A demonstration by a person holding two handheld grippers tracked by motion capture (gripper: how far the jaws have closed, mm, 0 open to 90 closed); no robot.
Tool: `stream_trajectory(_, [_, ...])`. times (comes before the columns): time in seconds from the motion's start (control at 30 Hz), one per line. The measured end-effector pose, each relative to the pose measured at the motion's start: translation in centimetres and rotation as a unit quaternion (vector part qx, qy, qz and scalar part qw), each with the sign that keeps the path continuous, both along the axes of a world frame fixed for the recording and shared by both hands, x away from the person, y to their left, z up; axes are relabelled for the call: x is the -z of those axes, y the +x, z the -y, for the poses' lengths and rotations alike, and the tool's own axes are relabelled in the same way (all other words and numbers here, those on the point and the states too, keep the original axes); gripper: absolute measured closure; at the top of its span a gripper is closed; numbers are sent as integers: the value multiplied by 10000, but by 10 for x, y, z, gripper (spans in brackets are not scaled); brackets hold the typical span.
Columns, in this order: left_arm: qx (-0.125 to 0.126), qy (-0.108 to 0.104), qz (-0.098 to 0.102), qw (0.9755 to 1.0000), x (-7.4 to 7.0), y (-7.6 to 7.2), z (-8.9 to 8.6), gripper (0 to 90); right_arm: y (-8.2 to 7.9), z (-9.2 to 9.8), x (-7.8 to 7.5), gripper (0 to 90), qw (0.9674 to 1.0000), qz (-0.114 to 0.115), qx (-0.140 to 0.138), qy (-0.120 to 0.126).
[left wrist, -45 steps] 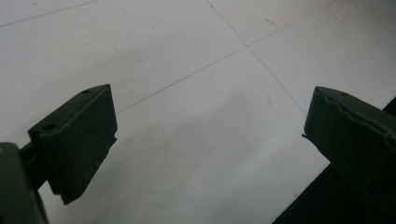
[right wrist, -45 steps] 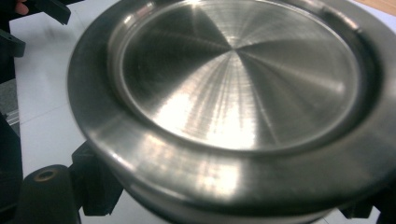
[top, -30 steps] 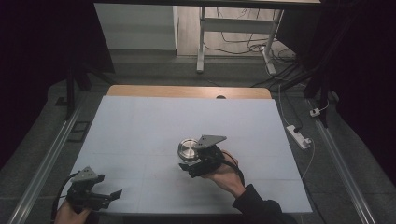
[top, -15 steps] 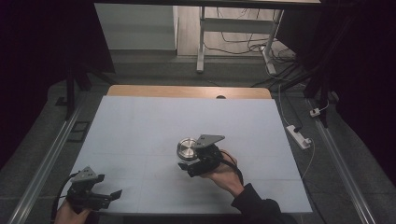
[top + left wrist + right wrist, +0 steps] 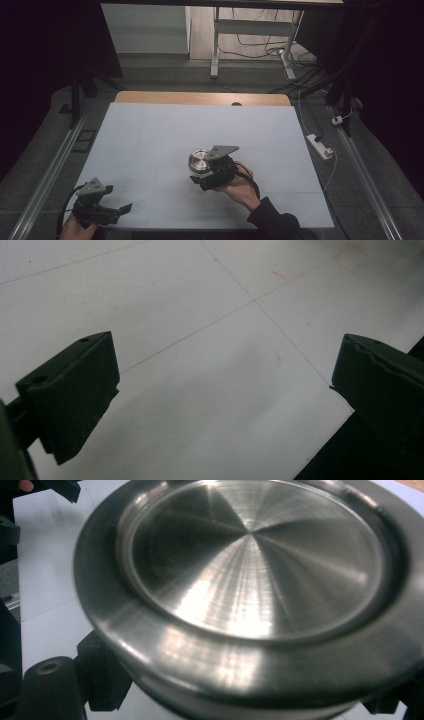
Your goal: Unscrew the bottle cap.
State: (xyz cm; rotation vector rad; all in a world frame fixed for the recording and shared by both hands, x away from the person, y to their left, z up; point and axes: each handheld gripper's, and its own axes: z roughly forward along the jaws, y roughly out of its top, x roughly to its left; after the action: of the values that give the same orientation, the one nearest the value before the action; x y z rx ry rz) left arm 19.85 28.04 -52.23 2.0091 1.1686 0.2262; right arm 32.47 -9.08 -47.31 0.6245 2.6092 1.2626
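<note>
White paper covers the counter in the high view; at centre frame the right tool is clamped on a round steel dish, while the left tool sits at lower left. Left gripper view: its jaws, just opened wider, stand apart over bare paper, seemingly ready to help. Right gripper view: the dish looms between gripping jaws.

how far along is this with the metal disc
Done: the right gripper is shut on the metal disc, jaws clamped under its rim, near the middle of the white table. In hand: holding it there. The left gripper waits at the near left corner, its jaws just opened wide with nothing between them. Left: moving or setting down the disc.
</note>
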Motion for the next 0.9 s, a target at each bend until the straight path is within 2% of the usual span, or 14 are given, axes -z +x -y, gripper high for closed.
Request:
stream_trajectory(0.1, [88,-225,58,9997,-1,1,-1,0,0,0,0,153,10000,5,1,3])
stream_trajectory(0.17, [118,-285,95,9995,-2,1,0,0,0,1,-2,152,10000,9,14,21])
stream_trajectory(0.5, [462,-98,360,9982,-8,4,16,0,-1,2,-3,152,10000,12,37,52])
stream_trajectory(0.6, [529,-138,403,9977,-9,5,19,0,0,1,-2,153,10000,18,36,38])
stream_trajectory(0.67, [623,-266,466,9966,-11,7,23,0,0,2,-2,153,10000,32,36,32])
stream_trajectory(0.9, [760,-308,517,9953,-16,11,33,0,1,2,-2,153,10000,14,48,57])
